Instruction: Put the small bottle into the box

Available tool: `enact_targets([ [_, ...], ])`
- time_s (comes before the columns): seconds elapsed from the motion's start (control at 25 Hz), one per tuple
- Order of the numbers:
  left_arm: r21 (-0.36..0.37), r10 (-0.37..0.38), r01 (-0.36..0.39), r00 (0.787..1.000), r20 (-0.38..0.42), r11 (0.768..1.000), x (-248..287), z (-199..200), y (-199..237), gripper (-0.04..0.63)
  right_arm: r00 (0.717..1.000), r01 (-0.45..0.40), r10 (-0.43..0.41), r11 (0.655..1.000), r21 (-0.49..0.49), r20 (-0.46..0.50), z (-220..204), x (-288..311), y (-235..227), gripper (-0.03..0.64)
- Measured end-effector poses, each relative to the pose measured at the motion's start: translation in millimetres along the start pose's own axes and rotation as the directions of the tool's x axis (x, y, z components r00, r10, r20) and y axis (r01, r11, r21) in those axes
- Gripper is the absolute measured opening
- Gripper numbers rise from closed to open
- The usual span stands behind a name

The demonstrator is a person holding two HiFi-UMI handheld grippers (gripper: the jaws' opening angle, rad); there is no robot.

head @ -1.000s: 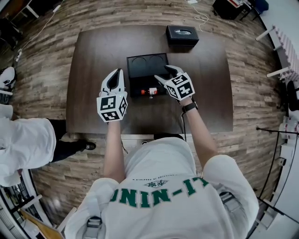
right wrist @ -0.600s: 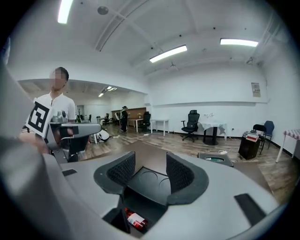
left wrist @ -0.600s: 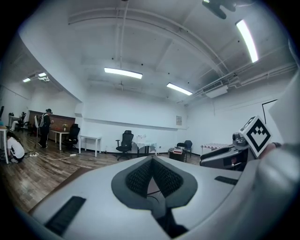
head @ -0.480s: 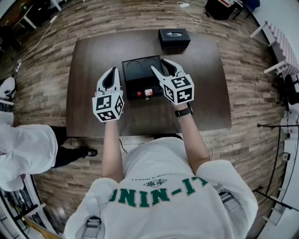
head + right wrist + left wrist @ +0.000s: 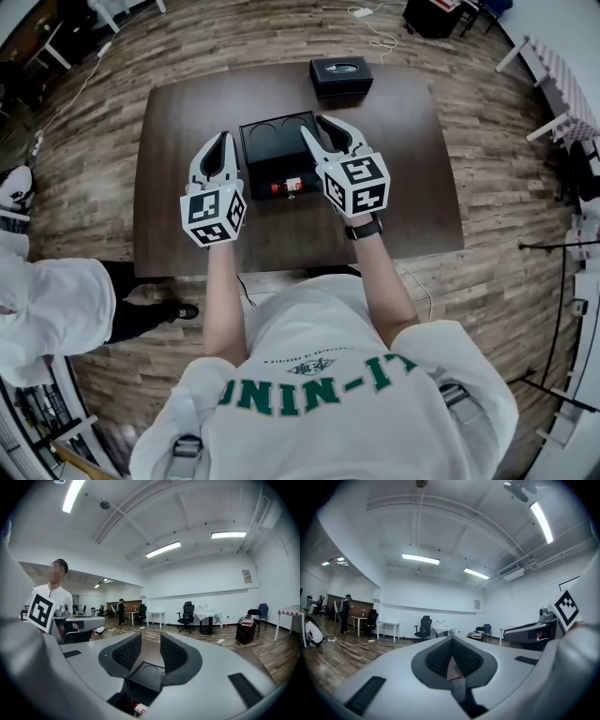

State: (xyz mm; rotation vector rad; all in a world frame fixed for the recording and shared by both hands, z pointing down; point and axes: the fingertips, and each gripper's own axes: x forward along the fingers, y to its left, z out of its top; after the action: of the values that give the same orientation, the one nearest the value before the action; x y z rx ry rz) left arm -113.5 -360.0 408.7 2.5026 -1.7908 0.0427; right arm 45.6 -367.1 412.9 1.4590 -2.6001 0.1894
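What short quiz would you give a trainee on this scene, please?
1. True or false: the small bottle lies inside the open black box.
2. On the left gripper, the jaws are: A) wide apart; B) together with nothing between them; C) clamped on the bottle.
3. What else stands on the table, beyond the open box?
Key: 1 true. 2 B. 3 a smaller black box near the table's far edge.
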Motion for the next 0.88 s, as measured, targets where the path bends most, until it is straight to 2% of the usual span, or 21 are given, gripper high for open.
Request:
enact_targets([
  [0.56,0.029,-0.005,0.003,0.999,0.045,1.000,-11.4,19.3,-10.2,0.012,0.996,0.038,-0.039,0.999,0.016,0.074,19.7,-15.5,4.5,0.066],
  [0.88,0.052,-0.009,0.005,0.997,0.071,0.999,-13.7,27.2,-12.2,0.012,0.991,0.096,-0.097,0.995,0.022,0.092,26.2,-18.7,1.9,0.015],
])
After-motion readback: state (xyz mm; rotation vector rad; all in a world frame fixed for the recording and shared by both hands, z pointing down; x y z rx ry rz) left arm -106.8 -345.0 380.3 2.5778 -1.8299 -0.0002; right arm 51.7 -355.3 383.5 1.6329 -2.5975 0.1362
